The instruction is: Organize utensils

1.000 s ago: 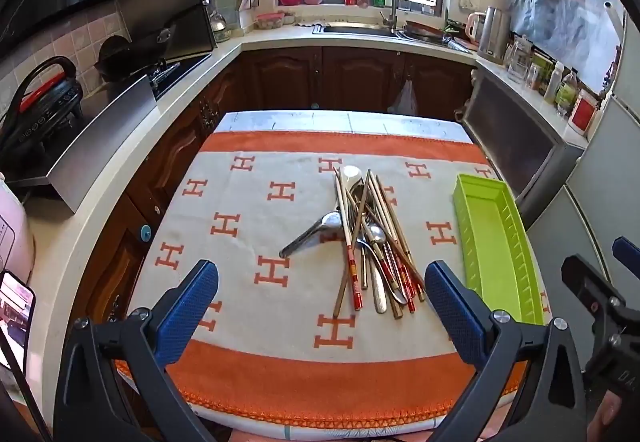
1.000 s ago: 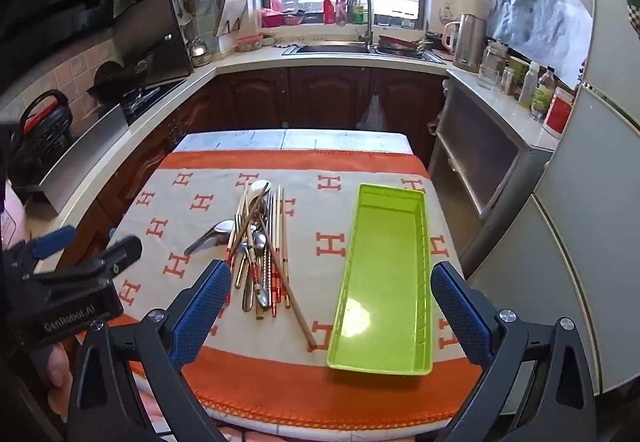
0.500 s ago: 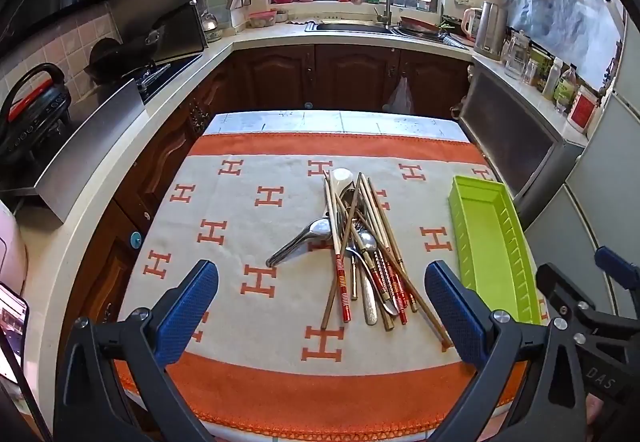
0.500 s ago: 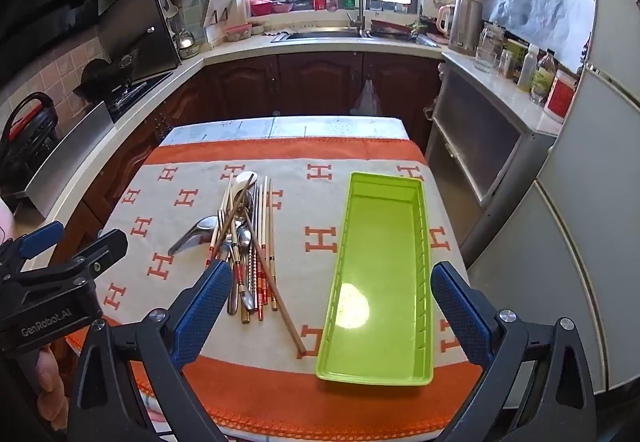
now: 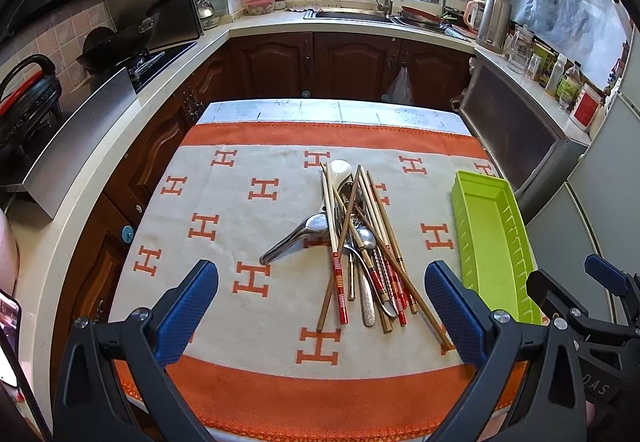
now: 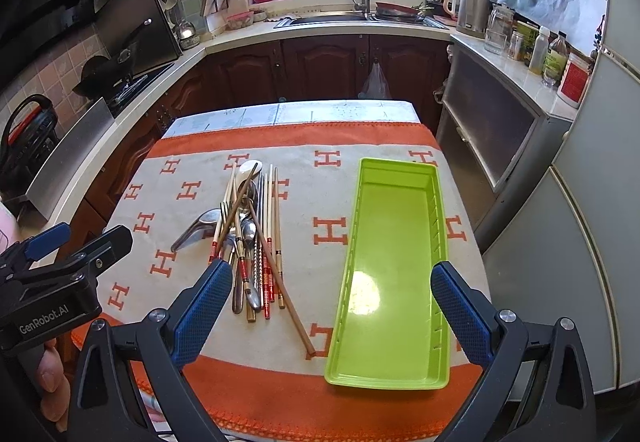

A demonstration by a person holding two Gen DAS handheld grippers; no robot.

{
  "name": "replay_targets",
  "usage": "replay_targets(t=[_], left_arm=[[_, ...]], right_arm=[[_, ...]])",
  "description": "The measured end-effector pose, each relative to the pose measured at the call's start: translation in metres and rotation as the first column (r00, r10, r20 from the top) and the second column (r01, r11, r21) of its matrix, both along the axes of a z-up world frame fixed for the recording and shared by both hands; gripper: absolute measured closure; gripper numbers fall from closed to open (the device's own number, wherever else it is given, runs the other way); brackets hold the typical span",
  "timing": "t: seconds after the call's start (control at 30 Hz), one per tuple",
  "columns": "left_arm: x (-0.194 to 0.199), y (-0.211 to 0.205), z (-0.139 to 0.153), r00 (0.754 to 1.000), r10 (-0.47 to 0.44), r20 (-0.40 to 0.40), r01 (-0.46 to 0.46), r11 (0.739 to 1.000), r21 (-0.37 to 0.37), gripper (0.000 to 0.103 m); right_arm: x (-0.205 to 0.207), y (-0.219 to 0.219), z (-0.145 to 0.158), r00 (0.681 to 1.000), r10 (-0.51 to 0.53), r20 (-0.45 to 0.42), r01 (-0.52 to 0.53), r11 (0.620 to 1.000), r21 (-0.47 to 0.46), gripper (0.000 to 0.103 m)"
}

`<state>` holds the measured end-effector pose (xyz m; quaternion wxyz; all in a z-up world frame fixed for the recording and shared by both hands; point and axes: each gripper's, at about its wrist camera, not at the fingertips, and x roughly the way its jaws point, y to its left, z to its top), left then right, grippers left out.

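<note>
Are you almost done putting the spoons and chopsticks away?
Not yet. Nothing looks done: the green tray is empty. Nothing is in hand either: the left claw and right claw are both open. The whole pile of spoons and chopsticks lies on the cloth, waiting.

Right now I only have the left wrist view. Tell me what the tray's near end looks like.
Observer: The right wrist view shows the whole green tray. It is empty, and its near end rests on the orange border of the cloth.
Operator: Give me the long brown chopstick's near tip; it's hidden in my view.
Observer: The tip of the long brown chopstick lies just left of the tray's near left corner; contact is unclear.
Operator: Report the right hand-held gripper.
Observer: The right hand-held gripper is wide open, holding nothing.
</note>
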<state>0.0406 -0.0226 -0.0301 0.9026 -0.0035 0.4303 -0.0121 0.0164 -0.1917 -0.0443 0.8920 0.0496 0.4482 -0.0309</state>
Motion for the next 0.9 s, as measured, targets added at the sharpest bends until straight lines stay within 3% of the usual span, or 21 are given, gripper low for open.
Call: replay_targets(t=[0.9], left_arm=[[0.005, -0.003, -0.009, 1.0, -0.003, -0.019, 0.003, 1.0, 0.007, 0.001]], right_arm=[[0.001, 0.009, -0.014, 1.0, 0.025, -0.003, -0.025, 1.0, 0.004, 0.002]])
